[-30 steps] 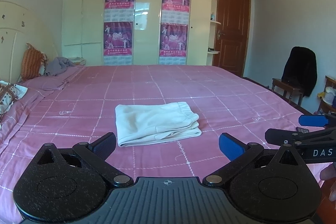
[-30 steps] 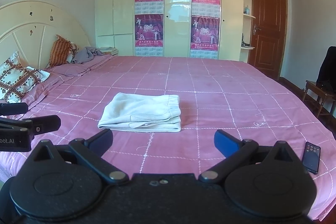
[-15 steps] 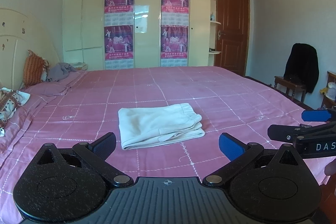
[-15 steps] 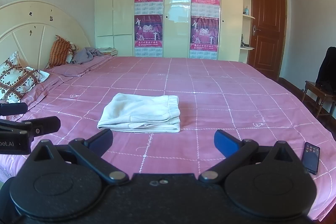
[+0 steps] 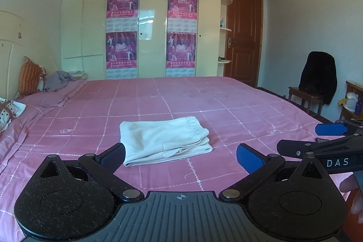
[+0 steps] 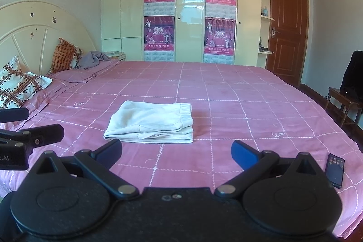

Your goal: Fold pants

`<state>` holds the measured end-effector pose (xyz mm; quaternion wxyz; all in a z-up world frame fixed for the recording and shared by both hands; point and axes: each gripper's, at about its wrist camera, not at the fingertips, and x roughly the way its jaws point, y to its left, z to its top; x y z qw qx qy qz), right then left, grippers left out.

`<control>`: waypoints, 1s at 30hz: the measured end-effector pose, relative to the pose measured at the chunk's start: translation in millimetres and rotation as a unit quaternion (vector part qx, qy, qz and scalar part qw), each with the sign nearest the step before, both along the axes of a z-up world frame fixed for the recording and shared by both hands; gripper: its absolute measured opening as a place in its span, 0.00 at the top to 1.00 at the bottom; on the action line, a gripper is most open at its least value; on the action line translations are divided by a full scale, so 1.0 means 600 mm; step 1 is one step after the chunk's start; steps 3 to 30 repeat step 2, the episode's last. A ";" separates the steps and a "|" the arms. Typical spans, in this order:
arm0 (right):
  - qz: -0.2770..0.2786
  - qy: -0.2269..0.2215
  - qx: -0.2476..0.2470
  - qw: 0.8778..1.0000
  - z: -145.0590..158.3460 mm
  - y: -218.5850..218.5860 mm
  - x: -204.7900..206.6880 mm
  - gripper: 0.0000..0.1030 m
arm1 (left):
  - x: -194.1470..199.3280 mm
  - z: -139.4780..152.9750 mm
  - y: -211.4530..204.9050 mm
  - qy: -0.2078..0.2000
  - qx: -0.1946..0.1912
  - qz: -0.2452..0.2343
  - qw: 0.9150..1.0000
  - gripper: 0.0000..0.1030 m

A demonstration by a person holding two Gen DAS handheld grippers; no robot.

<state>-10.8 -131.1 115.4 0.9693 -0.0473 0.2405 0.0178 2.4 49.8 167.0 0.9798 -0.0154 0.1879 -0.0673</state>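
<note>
The pants point(image 5: 164, 140) lie folded into a compact cream rectangle on the bed point(image 5: 226, 106), roughly midway along its near edge and a little in from it, with the elastic waistband turned toward the foot-end side and the layered fold edges facing the cameras. Nothing touches them. The stack looks squared and settled, so the folding appears finished, and that is probably why both tools are held back off the cloth rather than over it.

The left hand-held gripper point(image 5: 181, 154) hangs above the near edge of the bed with its fingers spread wide and nothing between them. The right hand-held gripper point(image 6: 176, 151) does the same further toward the foot end, also released and empty; each tool shows at the side of the other's view. A remote control point(image 6: 334, 169) lies on the bed near the foot-end corner of the near edge, well apart from the pants. Pillows point(image 6: 20, 85) sit at the head end.

Compared with a second ago, the pants have not shifted and both pairs of fingers stay equally wide. The left camera has tilted up slightly, so more of the wardrobe point(image 5: 154, 22) shows and the pants sit lower in its view; the right view barely changes.
</note>
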 end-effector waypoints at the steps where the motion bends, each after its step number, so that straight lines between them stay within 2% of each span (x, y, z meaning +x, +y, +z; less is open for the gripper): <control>1: 0.000 0.000 0.001 1.000 0.000 0.000 0.000 0.00 | 0.001 0.000 0.000 0.001 0.000 -0.001 1.000 0.00; 30: 0.000 0.000 0.000 1.000 0.000 0.000 0.000 0.00 | 0.001 0.000 -0.001 0.003 -0.001 -0.001 1.000 0.00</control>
